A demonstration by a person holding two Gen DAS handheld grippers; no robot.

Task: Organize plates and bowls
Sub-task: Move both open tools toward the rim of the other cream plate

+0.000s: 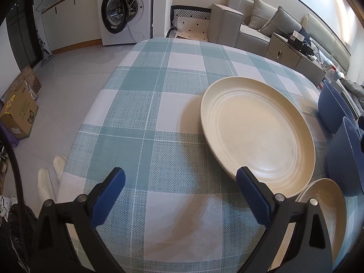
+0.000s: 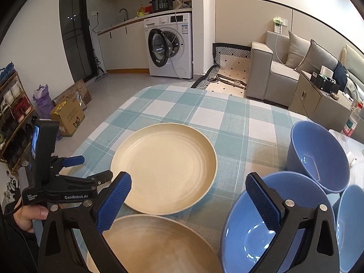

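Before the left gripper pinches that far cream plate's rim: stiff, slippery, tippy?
Cream plate probably rigid: its ridged rim holds an even shape. Its smooth, faintly shiny surface may slip on the pads. Wide and shallow, so a one-edge pinch would likely let it sag.

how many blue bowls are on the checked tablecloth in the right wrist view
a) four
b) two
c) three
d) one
c) three: the right wrist view shows a far blue bowl, a nearer blue bowl behind the right gripper, and a third blue bowl cut off at the right edge.
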